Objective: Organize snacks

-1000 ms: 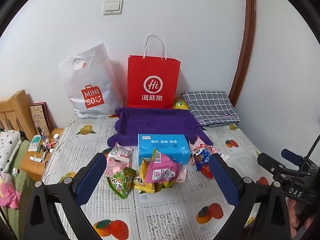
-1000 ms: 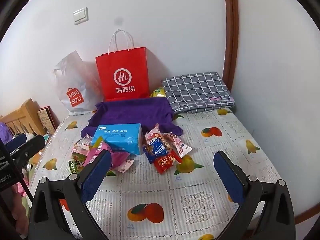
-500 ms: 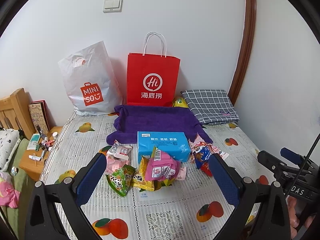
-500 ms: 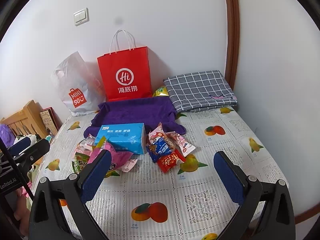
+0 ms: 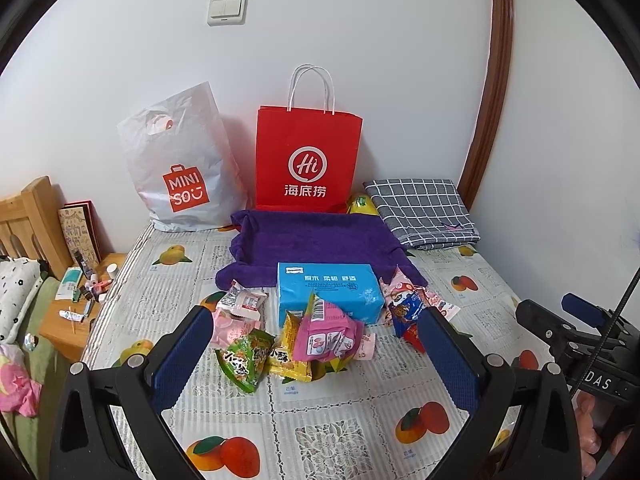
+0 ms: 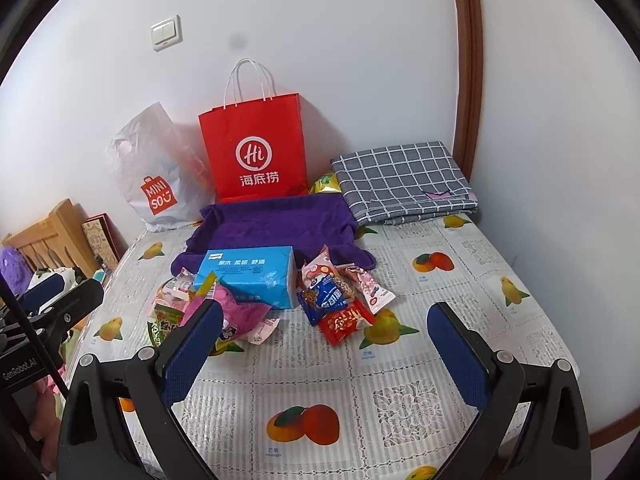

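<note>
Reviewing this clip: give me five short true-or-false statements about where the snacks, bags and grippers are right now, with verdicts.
1. Both grippers are open and hold nothing. True: the left gripper and right gripper have their fingers spread wide above the table.
2. The red paper bag lies flat on the table. False: it stands upright against the wall.
3. The blue tissue pack rests partly on the purple towel. True.
4. The pink snack packet sits inside the white Miniso bag. False: it lies in the snack pile in front of the tissue pack.
5. The folded checked cloth is in the far right corner. True.
</note>
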The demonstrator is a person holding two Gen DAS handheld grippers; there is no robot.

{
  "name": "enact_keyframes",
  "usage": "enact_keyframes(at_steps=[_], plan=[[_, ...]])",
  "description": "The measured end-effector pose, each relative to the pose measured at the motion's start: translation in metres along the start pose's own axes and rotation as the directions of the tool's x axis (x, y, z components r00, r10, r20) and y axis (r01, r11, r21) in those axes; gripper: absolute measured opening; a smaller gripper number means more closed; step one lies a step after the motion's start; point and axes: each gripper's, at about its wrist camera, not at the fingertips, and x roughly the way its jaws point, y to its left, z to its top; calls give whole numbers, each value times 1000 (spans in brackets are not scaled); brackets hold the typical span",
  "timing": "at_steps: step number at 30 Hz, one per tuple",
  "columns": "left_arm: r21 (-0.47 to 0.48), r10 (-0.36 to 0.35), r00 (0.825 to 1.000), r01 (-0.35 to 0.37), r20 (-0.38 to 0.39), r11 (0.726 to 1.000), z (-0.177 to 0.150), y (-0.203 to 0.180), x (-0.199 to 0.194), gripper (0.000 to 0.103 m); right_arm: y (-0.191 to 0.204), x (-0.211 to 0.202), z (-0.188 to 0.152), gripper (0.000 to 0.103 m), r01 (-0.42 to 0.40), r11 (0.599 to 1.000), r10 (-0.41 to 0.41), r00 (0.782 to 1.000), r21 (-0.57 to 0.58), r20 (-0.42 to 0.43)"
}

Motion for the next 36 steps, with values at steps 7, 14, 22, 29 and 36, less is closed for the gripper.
enact_keyframes(at_steps=[7,14,22,29,36], plan=[[4,0,1000,0,2,1000,0,1,0,102,4,-3,2,101,-6,1000,6,1000,-7,7],[3,-3,1000,3,-6,1000,1,1,4,102,3,-7,3,101,-11,1000,11,1000,-4,20],[6,-8,1000,8,-8,1000,2,2,6,102,2,-7,6,101,-5,1000,5,1000,1,21],[5,-11,1000,12,-6,1000,4,3,6,102,4,-7,7,101,12,1000,-12,1000,-11,23],[8,-13,1000,13,-4,1000,6,2,6,102,5,-5,9,101,11,1000,-11,1000,-14,17]])
